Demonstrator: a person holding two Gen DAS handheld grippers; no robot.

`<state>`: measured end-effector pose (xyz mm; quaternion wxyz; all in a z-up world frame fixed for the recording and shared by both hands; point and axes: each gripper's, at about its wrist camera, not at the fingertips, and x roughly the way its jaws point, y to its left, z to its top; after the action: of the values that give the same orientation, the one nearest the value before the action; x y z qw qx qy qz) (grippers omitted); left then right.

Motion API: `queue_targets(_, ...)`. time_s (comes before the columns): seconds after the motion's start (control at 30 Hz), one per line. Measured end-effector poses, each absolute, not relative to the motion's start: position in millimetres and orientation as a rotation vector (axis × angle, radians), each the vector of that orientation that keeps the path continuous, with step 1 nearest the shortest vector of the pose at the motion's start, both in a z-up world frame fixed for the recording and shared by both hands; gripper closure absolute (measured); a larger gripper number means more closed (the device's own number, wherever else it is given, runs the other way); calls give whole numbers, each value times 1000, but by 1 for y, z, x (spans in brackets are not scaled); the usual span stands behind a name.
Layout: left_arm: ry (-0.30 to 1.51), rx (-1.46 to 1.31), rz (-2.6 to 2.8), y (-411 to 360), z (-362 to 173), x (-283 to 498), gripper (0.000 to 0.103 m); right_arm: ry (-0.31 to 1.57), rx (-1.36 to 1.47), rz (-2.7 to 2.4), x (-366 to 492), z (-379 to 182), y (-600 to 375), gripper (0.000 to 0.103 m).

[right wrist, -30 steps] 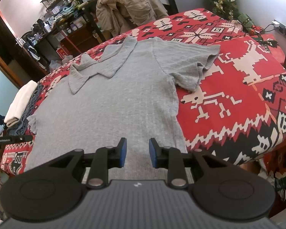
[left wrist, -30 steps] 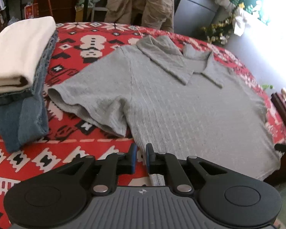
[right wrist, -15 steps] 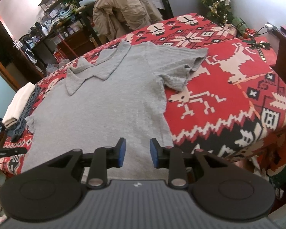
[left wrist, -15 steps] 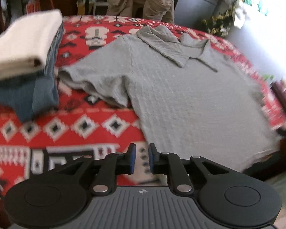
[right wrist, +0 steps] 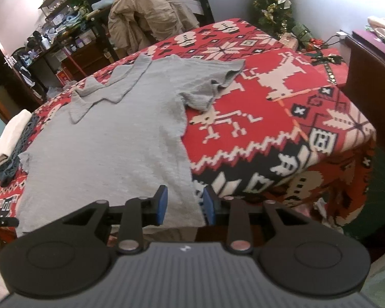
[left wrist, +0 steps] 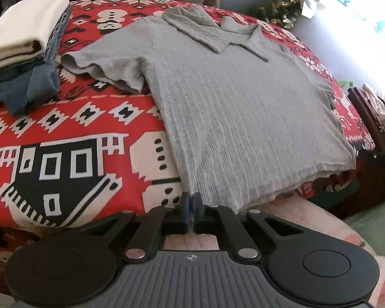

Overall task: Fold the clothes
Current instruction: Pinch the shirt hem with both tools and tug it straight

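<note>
Grey polo shirt (left wrist: 233, 107) flat on patterned red blanket (left wrist: 71, 138)

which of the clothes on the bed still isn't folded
The grey collared shirt, spread flat across the red blanket. The white piece and the blue jeans beside it are already folded in a stack.

The grey shirt (left wrist: 238, 107) hides its far sleeve in the left wrist view, and the hem's near corner (right wrist: 184, 220) drops behind the right tool (right wrist: 184, 209). The folded stack (left wrist: 23, 51) runs off the frame's left edge; shelf clutter (right wrist: 61, 33) is too small to identify.
</note>
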<state>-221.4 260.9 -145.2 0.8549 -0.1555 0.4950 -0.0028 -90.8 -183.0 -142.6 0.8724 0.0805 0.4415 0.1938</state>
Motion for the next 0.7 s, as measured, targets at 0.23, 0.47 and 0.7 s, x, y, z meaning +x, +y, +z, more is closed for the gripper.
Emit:
queue_targets(0.23,1055,-414,-18,269,-151,-225,94,948,156,401,-93,-155,-188,60)
queue_targets(0.47,1053,-378,-27,261,-148,-227,100,971,129,425,-93,-160,-181,99)
queue_targets(0.7,1042,-354,-12,268,-149,-235,100,981,121,430,-96,-156,-184,99)
